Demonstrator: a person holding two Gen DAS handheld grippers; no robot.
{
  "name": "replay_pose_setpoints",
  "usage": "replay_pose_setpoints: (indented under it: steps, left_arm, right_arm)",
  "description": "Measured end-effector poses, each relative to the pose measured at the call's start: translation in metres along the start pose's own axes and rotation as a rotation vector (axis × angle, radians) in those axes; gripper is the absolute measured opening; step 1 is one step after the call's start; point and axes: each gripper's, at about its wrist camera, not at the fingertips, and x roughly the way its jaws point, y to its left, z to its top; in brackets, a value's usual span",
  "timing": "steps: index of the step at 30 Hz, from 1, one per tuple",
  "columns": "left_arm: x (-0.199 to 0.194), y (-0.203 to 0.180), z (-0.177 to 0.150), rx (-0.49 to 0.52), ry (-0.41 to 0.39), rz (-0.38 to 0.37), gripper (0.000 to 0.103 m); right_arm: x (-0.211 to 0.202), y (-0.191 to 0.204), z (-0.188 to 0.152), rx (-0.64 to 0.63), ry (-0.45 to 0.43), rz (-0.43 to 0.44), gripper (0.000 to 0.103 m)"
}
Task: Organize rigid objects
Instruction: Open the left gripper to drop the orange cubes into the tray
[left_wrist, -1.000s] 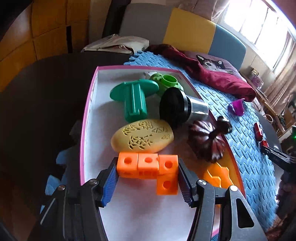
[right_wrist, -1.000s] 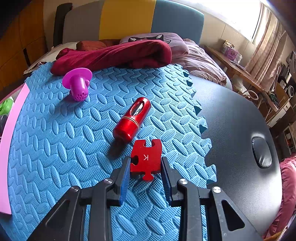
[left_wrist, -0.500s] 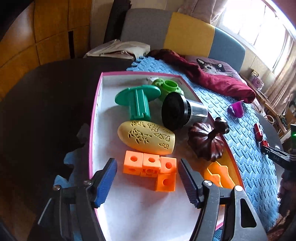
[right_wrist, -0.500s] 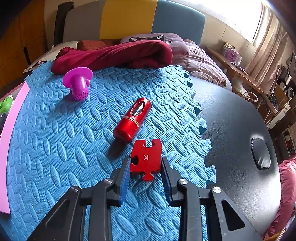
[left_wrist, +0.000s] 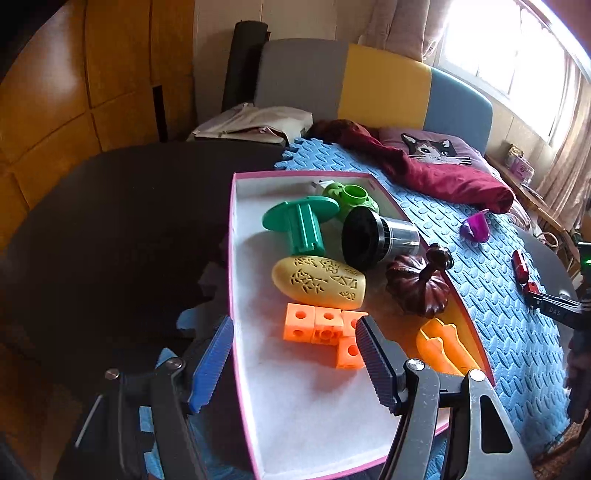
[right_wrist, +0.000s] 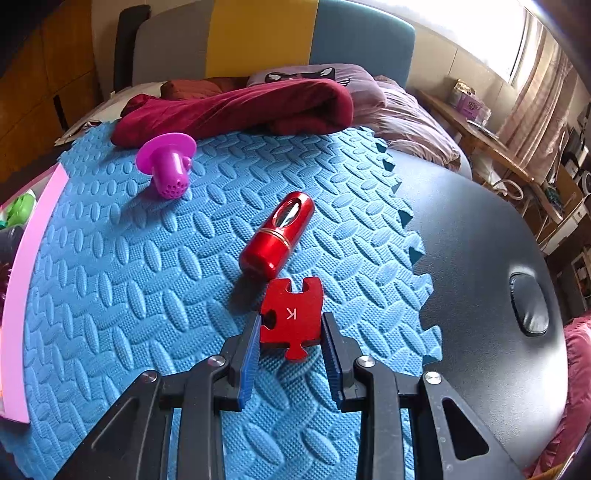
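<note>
The pink-rimmed white tray (left_wrist: 231, 258) holds an orange cube block (left_wrist: 317, 330), a yellow oval (left_wrist: 319, 282), a green spool (left_wrist: 301, 223), a black-and-silver lens (left_wrist: 376, 238), a dark pumpkin (left_wrist: 419, 282) and an orange flat piece (left_wrist: 441, 347). My left gripper (left_wrist: 291, 325) hangs open over the tray's near part, clear of the cube block. On the blue foam mat (right_wrist: 129, 277), my right gripper (right_wrist: 291, 321) is shut on a red puzzle piece (right_wrist: 291, 314) marked K. A red capsule (right_wrist: 279, 232) lies just beyond it, and a magenta funnel-shaped piece (right_wrist: 168, 162) farther left.
A maroon cloth (right_wrist: 240, 107) and a cat-print cushion (left_wrist: 432, 149) lie at the mat's far edge. Black tabletop (right_wrist: 480, 240) runs right of the mat and left of the tray. A light green piece (left_wrist: 351, 197) sits at the tray's far end.
My left gripper opened, let go of the orange cube block and drew back and up; the block now lies in the tray. The right gripper and its puzzle piece have not moved.
</note>
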Motion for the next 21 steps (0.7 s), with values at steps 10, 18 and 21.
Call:
replay_pose_setpoints:
  steps: [10,18,21]
  left_arm:
    - [-0.013,0.005,0.001,0.005,-0.043,0.032,0.069]
    - [-0.012,0.011,0.001,-0.011,-0.038,0.03,0.069]
    - [-0.012,0.013,0.002,-0.013,-0.037,0.033,0.069]
  right_arm:
    - [-0.008,0.01,-0.003,-0.008,0.015,0.076,0.031]
    - [-0.059,0.062,-0.006,-0.102,-0.122,0.313,0.031]
    - [-0.078,0.097,-0.011,-0.183,-0.152,0.391,0.031]
